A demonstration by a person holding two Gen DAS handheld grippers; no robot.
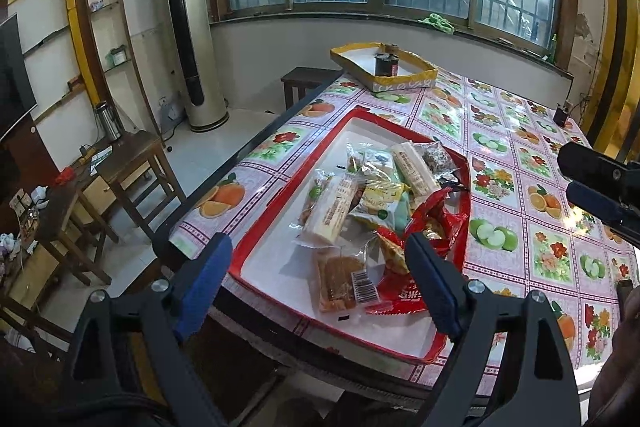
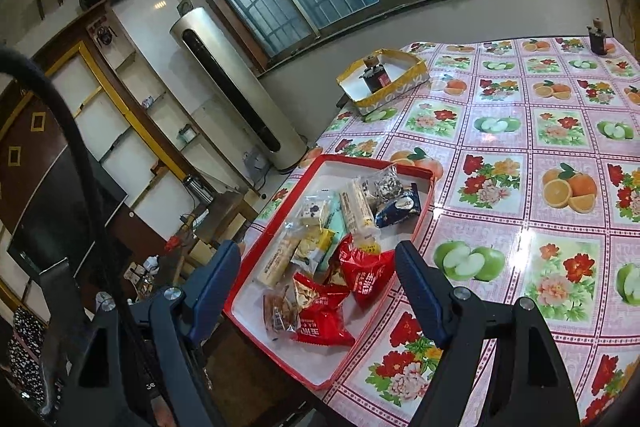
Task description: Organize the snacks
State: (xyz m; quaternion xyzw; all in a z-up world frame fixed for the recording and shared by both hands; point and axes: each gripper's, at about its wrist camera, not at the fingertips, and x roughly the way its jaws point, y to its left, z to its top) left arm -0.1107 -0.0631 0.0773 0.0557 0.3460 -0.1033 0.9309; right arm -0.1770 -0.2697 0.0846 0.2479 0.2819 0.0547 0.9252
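Note:
A red-rimmed white tray [image 1: 280,267] lies near the table's left edge and holds a heap of wrapped snacks [image 1: 372,199]: pale long bars, clear packets and red packets. My left gripper [image 1: 316,247] hovers open above the tray's near end with nothing between its pads. The right gripper [image 1: 576,179] juts in from the right edge, apart from the tray. In the right wrist view the tray [image 2: 332,179] sits ahead and below, with red packets [image 2: 368,275] nearest and a dark blue packet [image 2: 400,209] farther back. My right gripper [image 2: 318,251] stands open and holds nothing.
A yellow cardboard box [image 1: 404,81] [image 2: 400,89] with a dark can inside stands at the table's far left corner. A small dark object [image 1: 562,115] [image 2: 598,41] sits far right. The fruit-print tablecloth [image 2: 520,147] spreads to the right. Wooden stools [image 1: 132,163] stand left of the table.

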